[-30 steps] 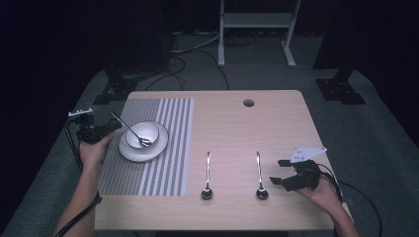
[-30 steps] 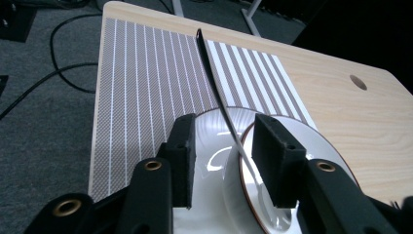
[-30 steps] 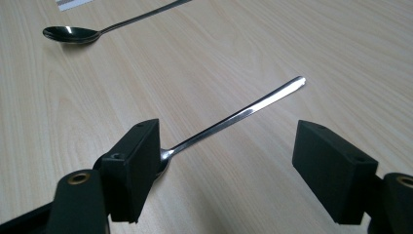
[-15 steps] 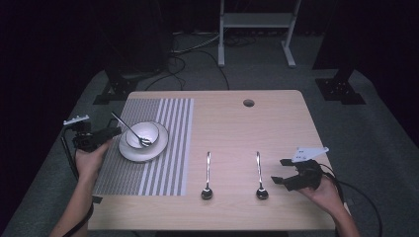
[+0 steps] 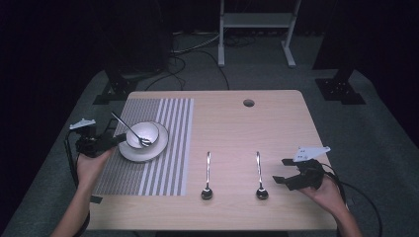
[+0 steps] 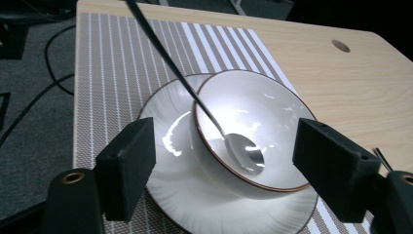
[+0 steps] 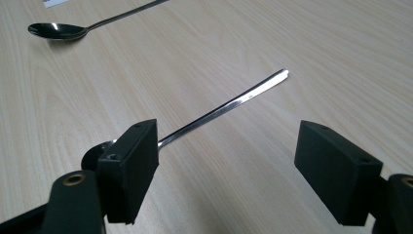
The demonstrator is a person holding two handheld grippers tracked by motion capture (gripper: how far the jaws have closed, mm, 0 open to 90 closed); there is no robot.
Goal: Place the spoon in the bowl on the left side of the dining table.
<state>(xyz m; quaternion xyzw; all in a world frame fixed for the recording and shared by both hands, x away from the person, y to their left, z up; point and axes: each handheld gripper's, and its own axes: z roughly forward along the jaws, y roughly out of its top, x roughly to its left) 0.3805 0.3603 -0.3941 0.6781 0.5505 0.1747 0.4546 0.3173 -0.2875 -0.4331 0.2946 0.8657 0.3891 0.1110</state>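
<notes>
A white bowl stands on a white plate on the striped placemat at the table's left. A spoon leans in the bowl, its handle rising to the far left. My left gripper sits just left of the plate. Its jaws have just been opening and now stand open, with nothing pressed between them. In the left gripper view, the left gripper faces the bowl and the spoon. Two spoons lie on bare wood. My right gripper rests open beside the right one; its handle runs out from behind one jaw.
A round hole pierces the tabletop at the far middle. Behind the table stand a metal rack and dark stands, with cables on the grey floor. A second spoon lies farther off in the right gripper view.
My left gripper has drawn back a little from the bowl toward the near left, and its jaws stand wider apart. The spoon stays leaning in the bowl. The right gripper has not moved.
</notes>
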